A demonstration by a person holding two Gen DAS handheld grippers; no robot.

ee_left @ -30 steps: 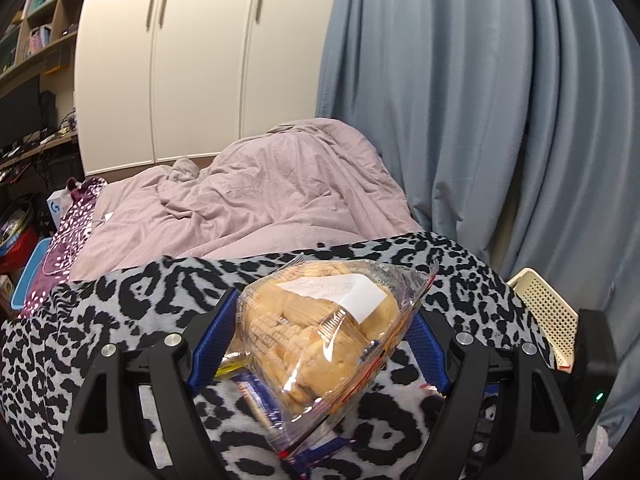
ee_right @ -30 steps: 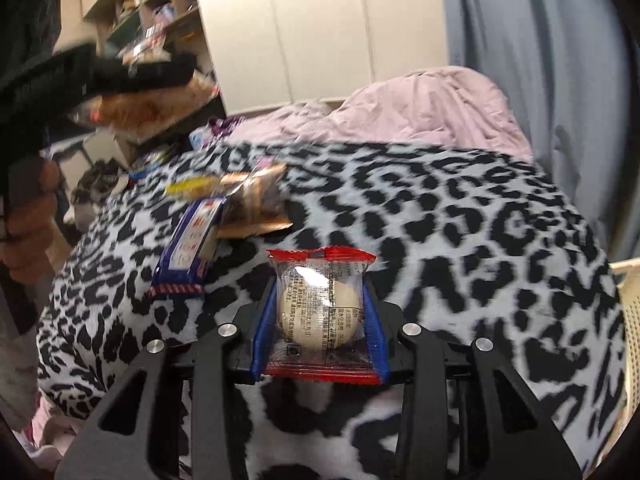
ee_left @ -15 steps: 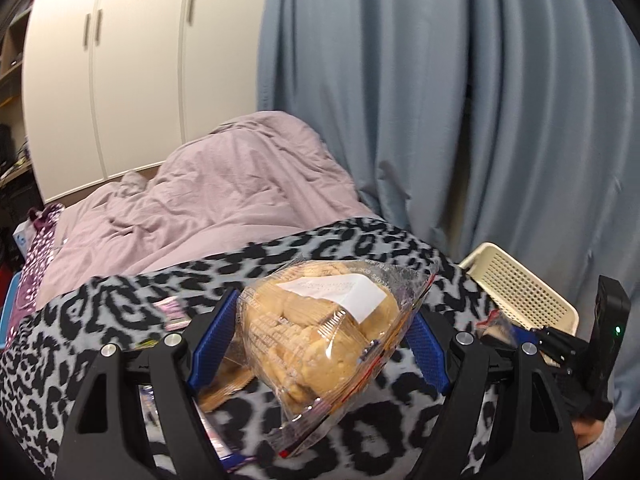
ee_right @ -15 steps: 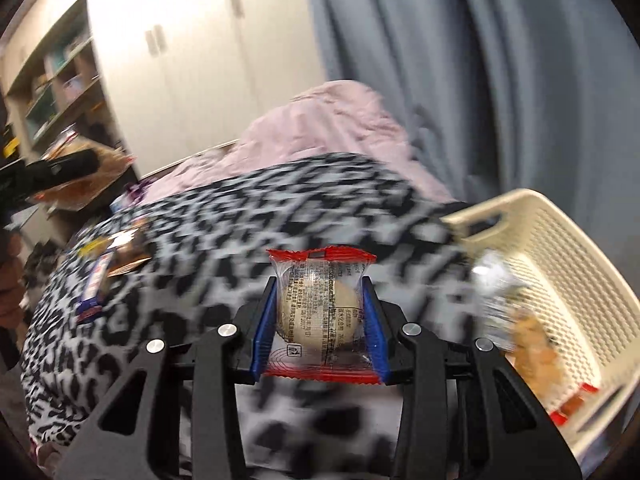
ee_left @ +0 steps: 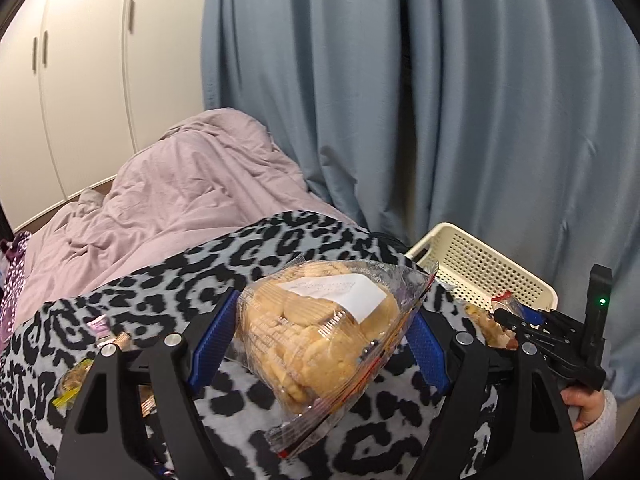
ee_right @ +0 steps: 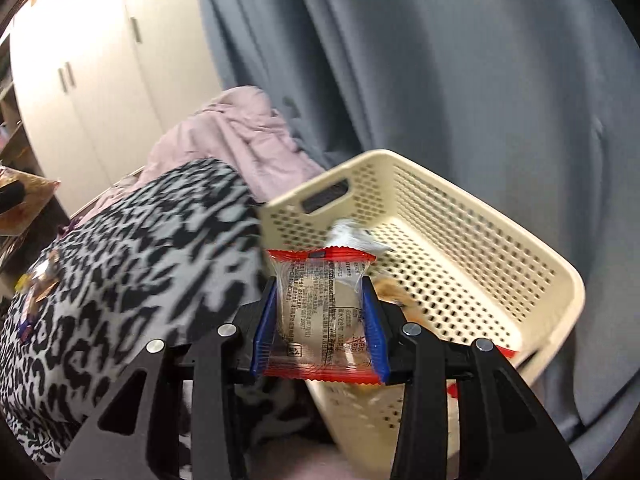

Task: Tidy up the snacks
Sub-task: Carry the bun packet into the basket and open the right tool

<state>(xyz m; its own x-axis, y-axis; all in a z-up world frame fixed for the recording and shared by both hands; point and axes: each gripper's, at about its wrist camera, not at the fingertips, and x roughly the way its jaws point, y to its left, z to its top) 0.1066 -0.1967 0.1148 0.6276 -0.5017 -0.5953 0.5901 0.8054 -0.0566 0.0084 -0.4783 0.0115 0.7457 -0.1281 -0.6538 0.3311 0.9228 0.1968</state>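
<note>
The basket [ee_right: 472, 216] is open on top — only a few snacks [ee_right: 352, 238] inside. Its near wall and the curtain [ee_right: 460, 60] behind hem it in.

black tool [ee_left: 320, 332] arms, blue ribbed pads [ee_left: 210, 338], silver screws, pale sleeve [ee_left: 596, 432].

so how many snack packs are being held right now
2. A cookie bag sits clamped in the left gripper, and a small red-edged pack in the right gripper near the basket. More snacks lie loose; some may be hidden.
</note>
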